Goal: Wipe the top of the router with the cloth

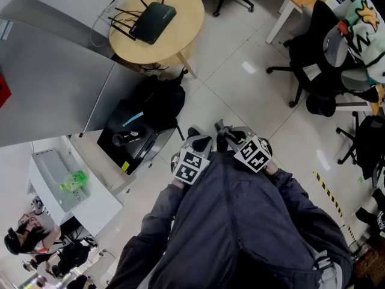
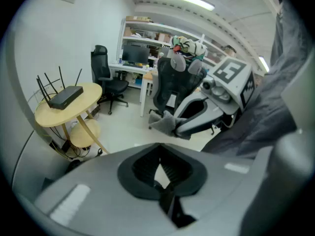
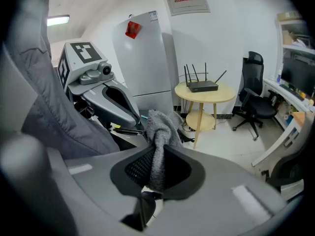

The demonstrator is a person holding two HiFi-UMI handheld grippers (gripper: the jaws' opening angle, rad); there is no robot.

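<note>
A black router (image 1: 153, 21) with several antennas lies on a round wooden table (image 1: 183, 38), far ahead of me. It also shows in the left gripper view (image 2: 66, 96) and the right gripper view (image 3: 203, 86). Both grippers are held close to my chest, well short of the table. My right gripper (image 3: 156, 173) is shut on a grey knitted cloth (image 3: 160, 139), which sticks up from its jaws. The cloth (image 2: 165, 123) hangs at the right gripper's tip (image 1: 224, 131). My left gripper (image 2: 161, 173) is shut on nothing; in the head view it (image 1: 198, 140) sits beside the right one.
A black bag (image 1: 161, 100) and an open black case (image 1: 129, 138) lie on the floor between me and the table. A tall grey cabinet (image 1: 48, 71) stands at the left. Black office chairs (image 1: 319, 59) and a desk are at the right.
</note>
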